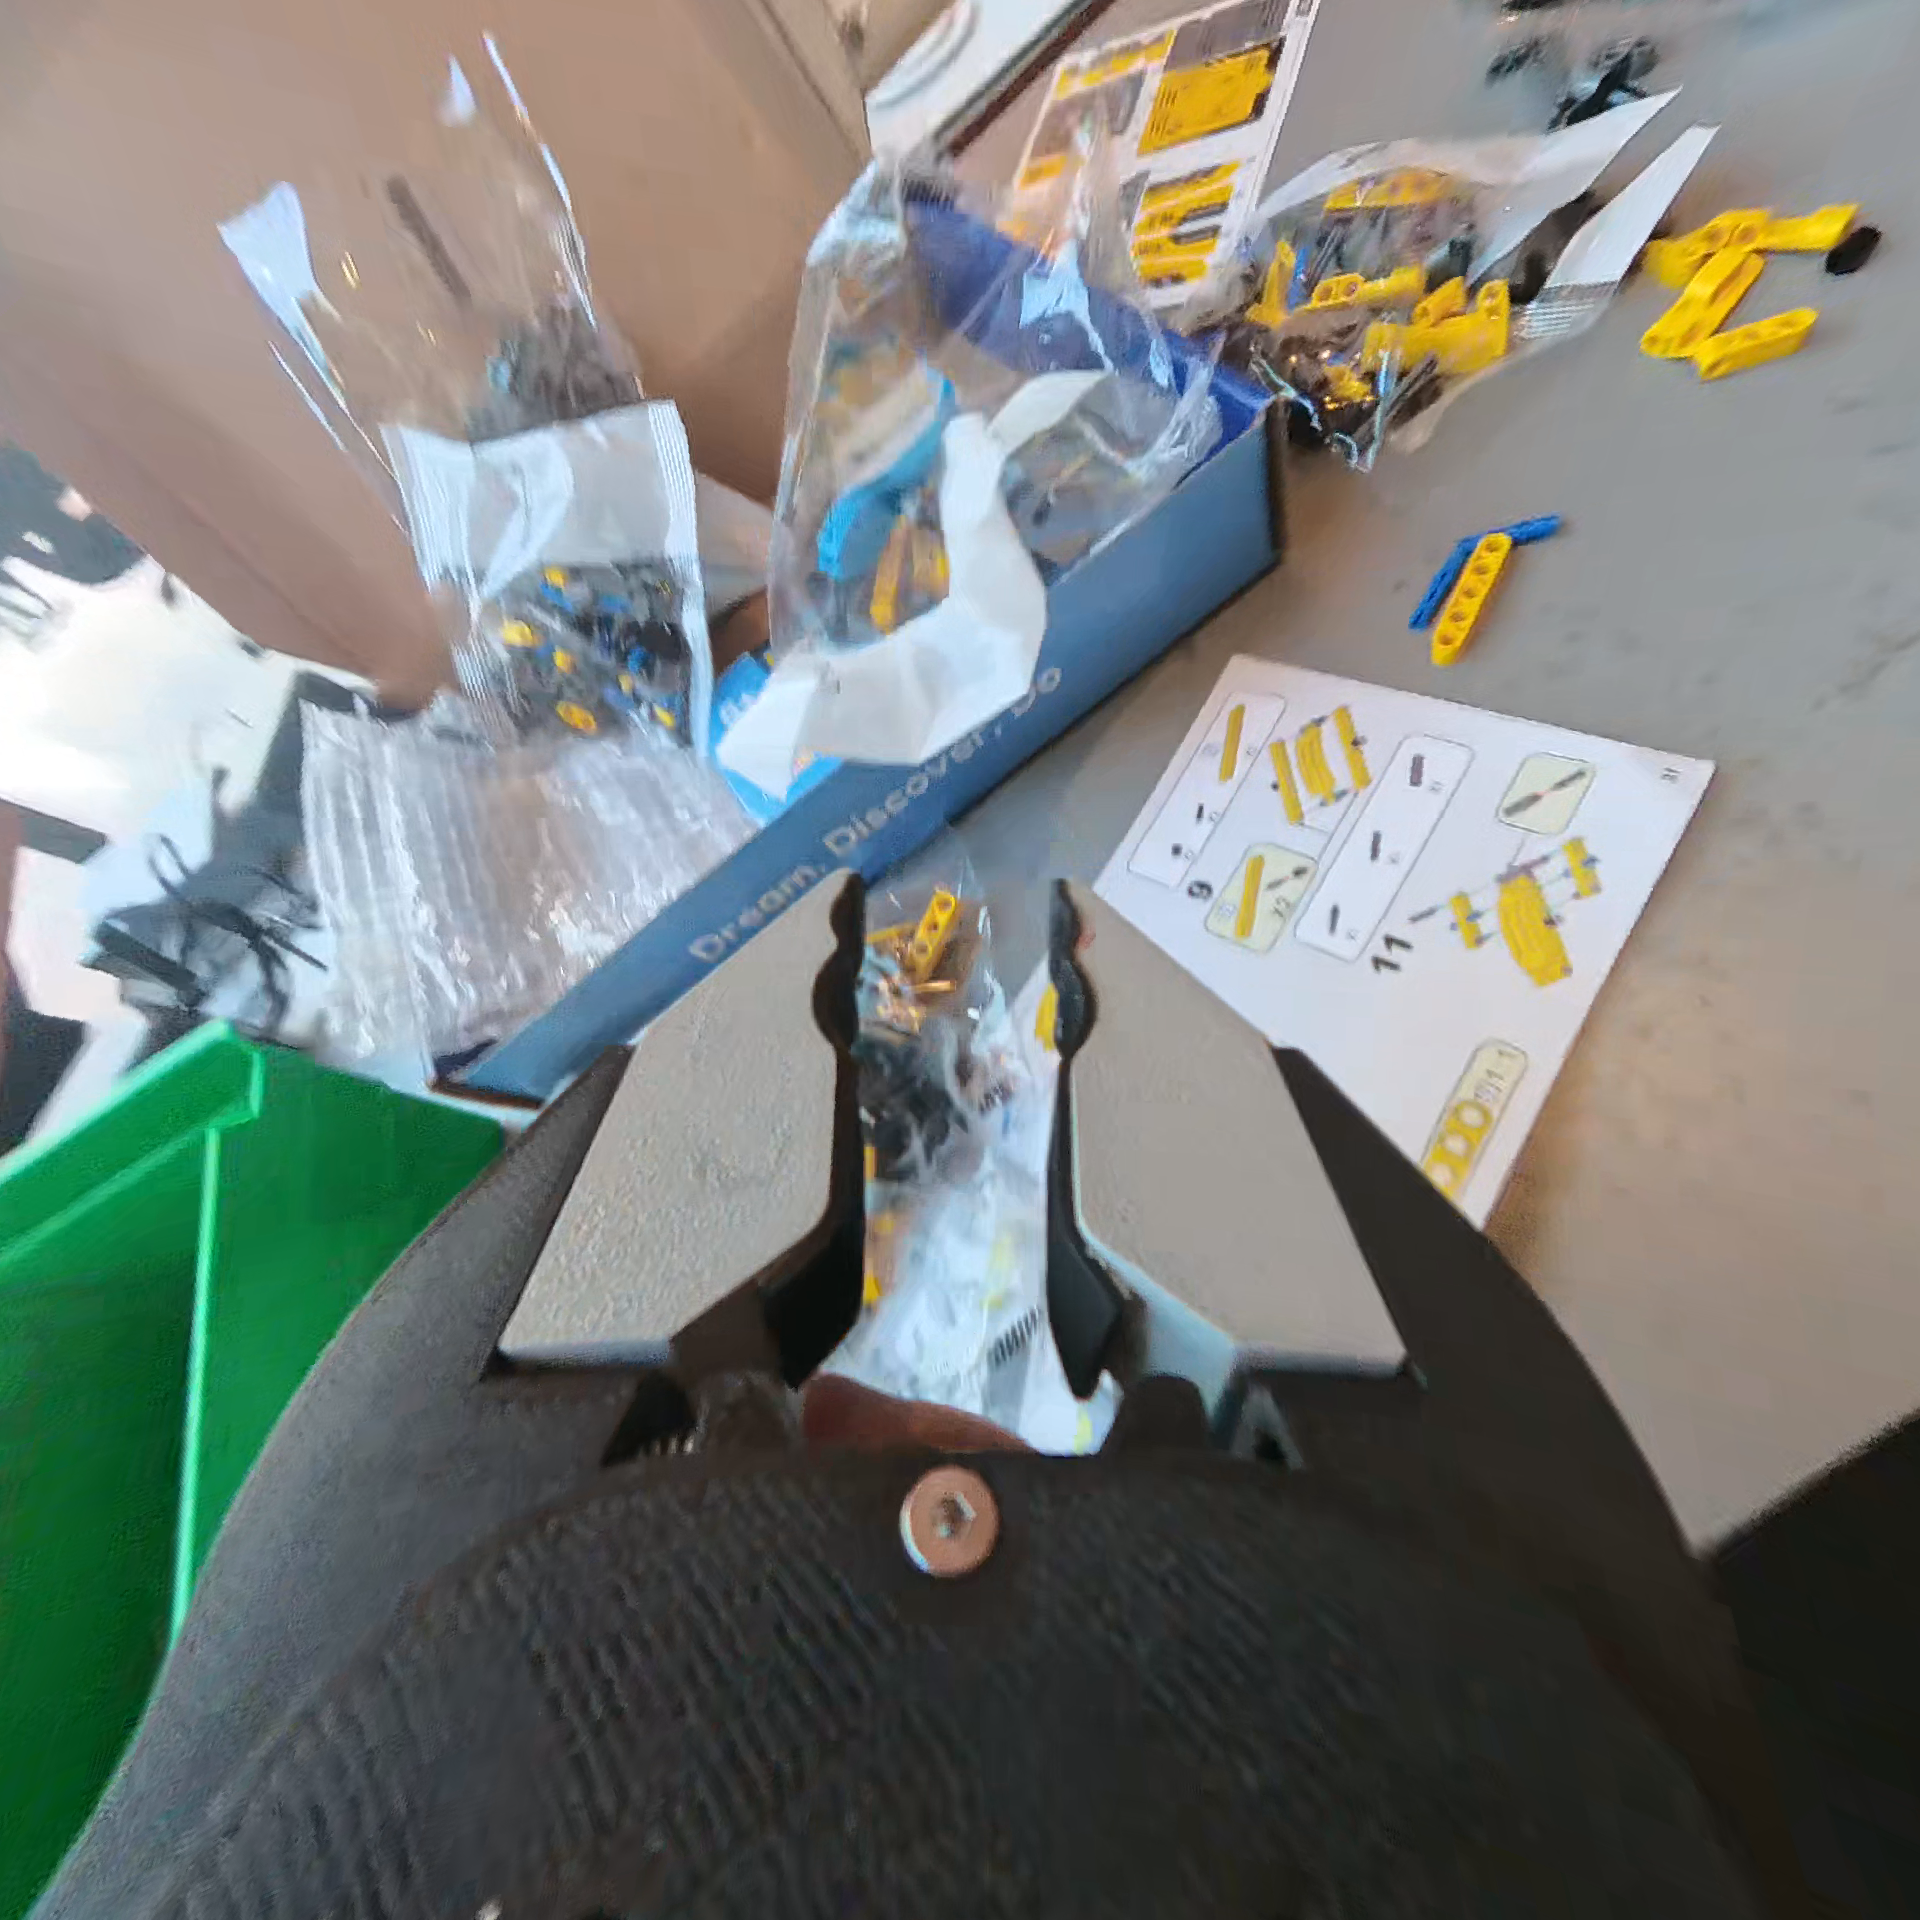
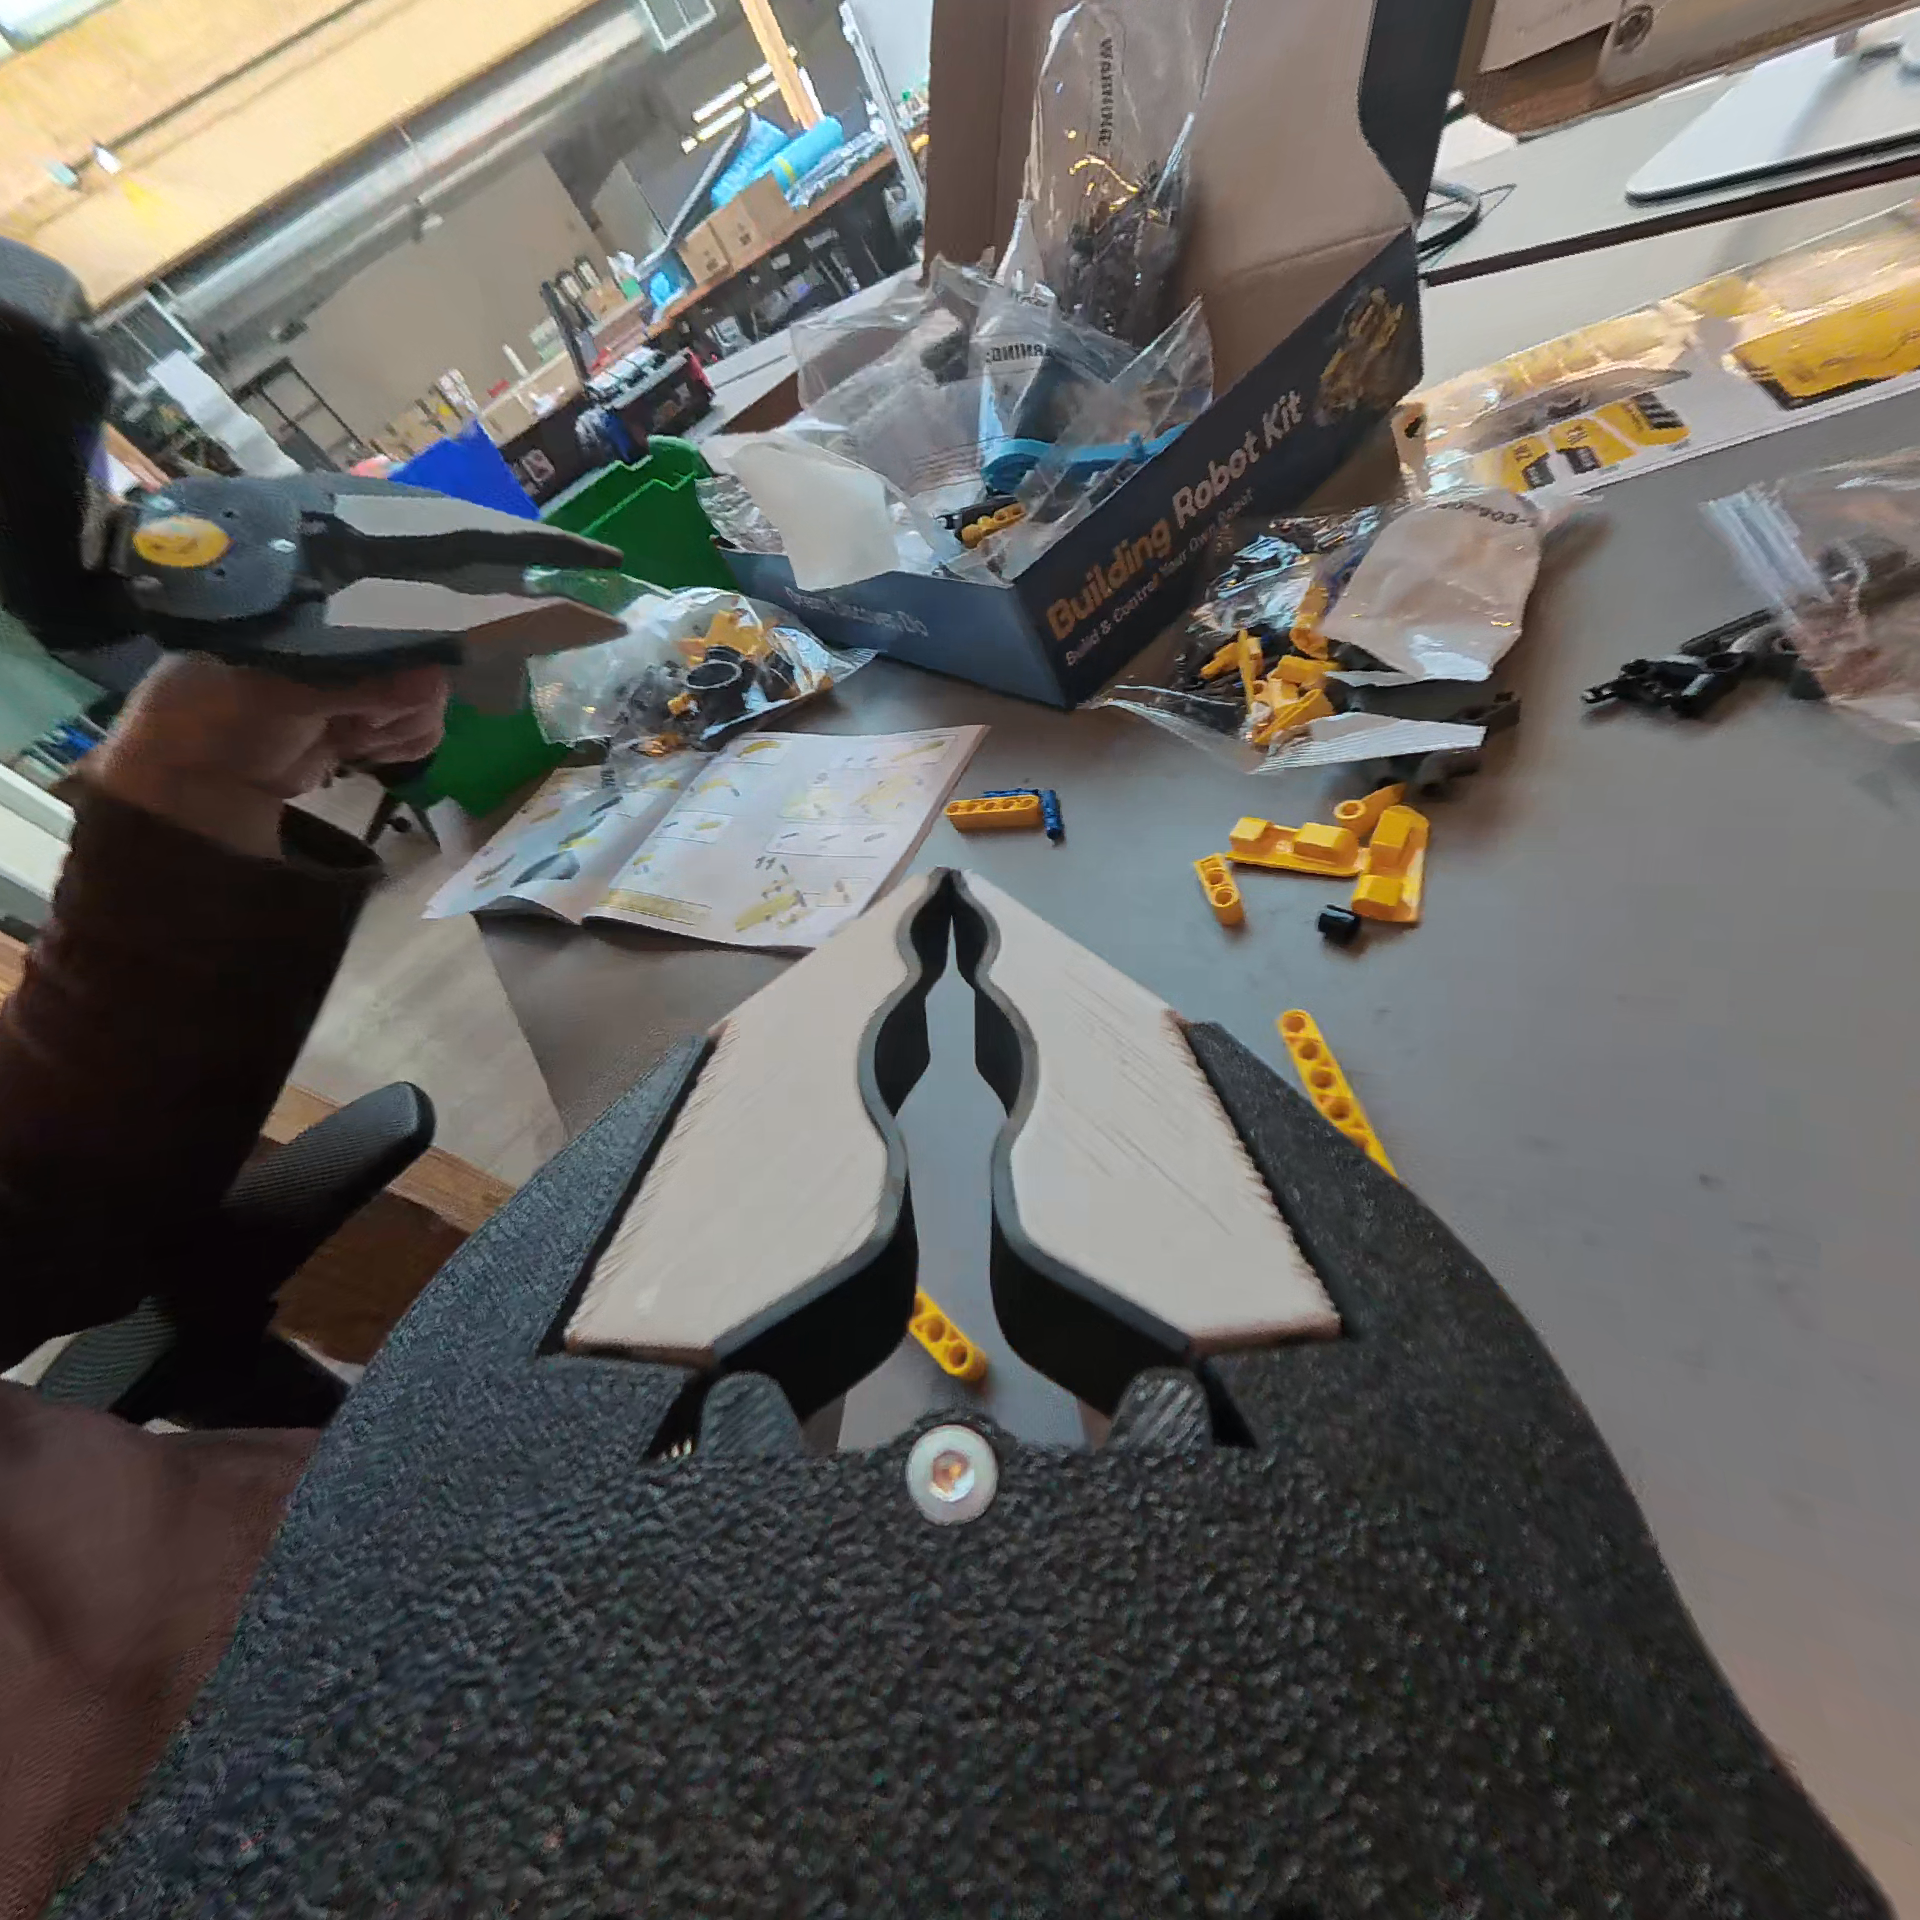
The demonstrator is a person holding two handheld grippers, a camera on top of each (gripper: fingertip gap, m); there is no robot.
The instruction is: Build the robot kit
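Observation:
My left gripper (image 1: 956,904) is shut on a clear plastic bag (image 1: 925,1039) of yellow and black building parts, which runs between the fingers. It holds the bag above the grey table, beside the open blue kit box (image 1: 1143,623). The right wrist view shows this gripper (image 2: 618,587) and the bag (image 2: 717,665) at the upper left, held by a hand. My right gripper (image 2: 951,883) is shut and empty, fingertips touching, above the table (image 2: 1558,1143). A long yellow beam (image 2: 1330,1081) lies by its right finger and a short one (image 2: 945,1340) under it.
The box (image 2: 1195,540) holds more clear bags. An open instruction booklet (image 2: 727,831) lies in front of it. Loose yellow pieces (image 2: 1320,842), a yellow beam with blue pins (image 2: 1003,810) and a torn bag of parts (image 2: 1299,665) lie nearby. A green bin (image 1: 156,1247) stands left. About 30 cm separates my left fingertips from my right.

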